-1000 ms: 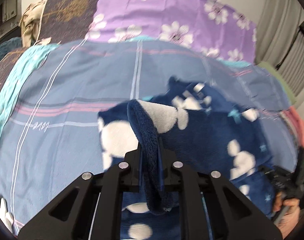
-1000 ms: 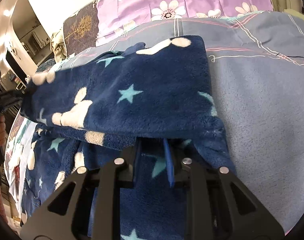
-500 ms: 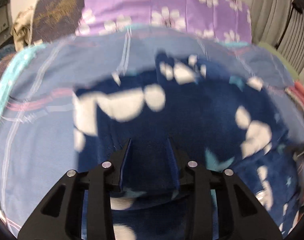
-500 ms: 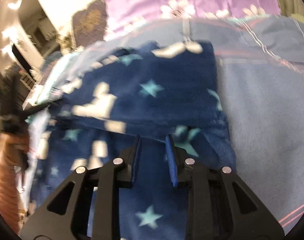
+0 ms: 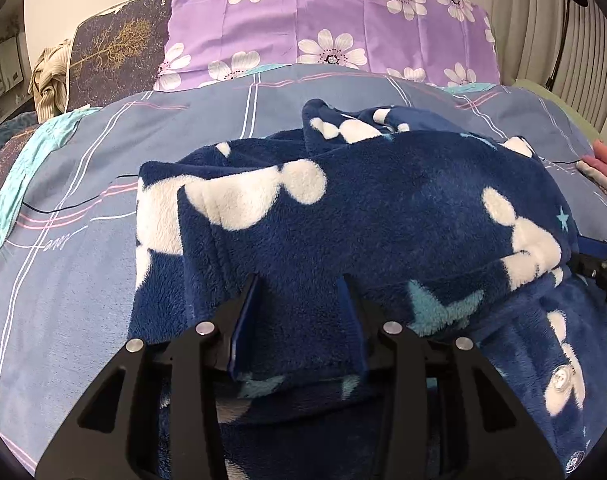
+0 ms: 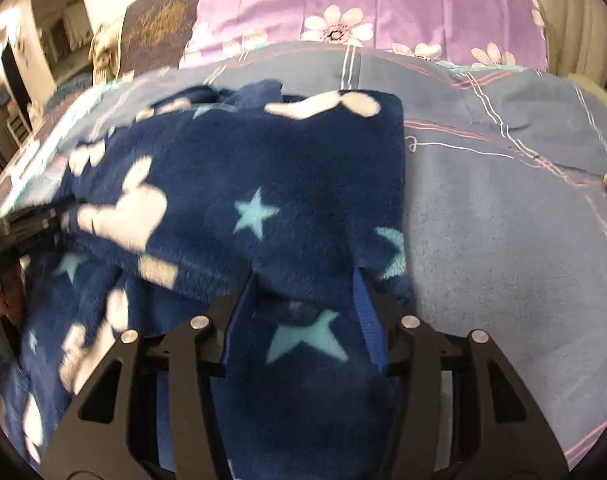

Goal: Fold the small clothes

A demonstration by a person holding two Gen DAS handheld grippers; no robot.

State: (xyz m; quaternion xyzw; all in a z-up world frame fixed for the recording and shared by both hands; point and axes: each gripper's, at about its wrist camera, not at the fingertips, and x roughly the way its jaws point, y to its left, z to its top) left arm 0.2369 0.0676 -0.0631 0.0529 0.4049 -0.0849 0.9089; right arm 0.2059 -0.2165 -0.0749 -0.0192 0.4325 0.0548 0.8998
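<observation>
1. Left wrist view: left gripper (image 5: 299, 292) jaws apart, straddling one folded navy fleece garment (image 5: 343, 216).
2. Right gripper (image 6: 303, 292) jaws likewise apart over it.
3. Garment: white blobs, teal stars, on plaid bedsheet (image 5: 83, 168).
4. Beyond garment: one purple floral pillow (image 5: 327, 24).

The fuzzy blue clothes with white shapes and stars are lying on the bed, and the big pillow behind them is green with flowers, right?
Almost. The fuzzy blue clothes do lie on the bed, but the big pillow behind them is purple with white flowers, not green. The left wrist view shows it clearly.
</observation>
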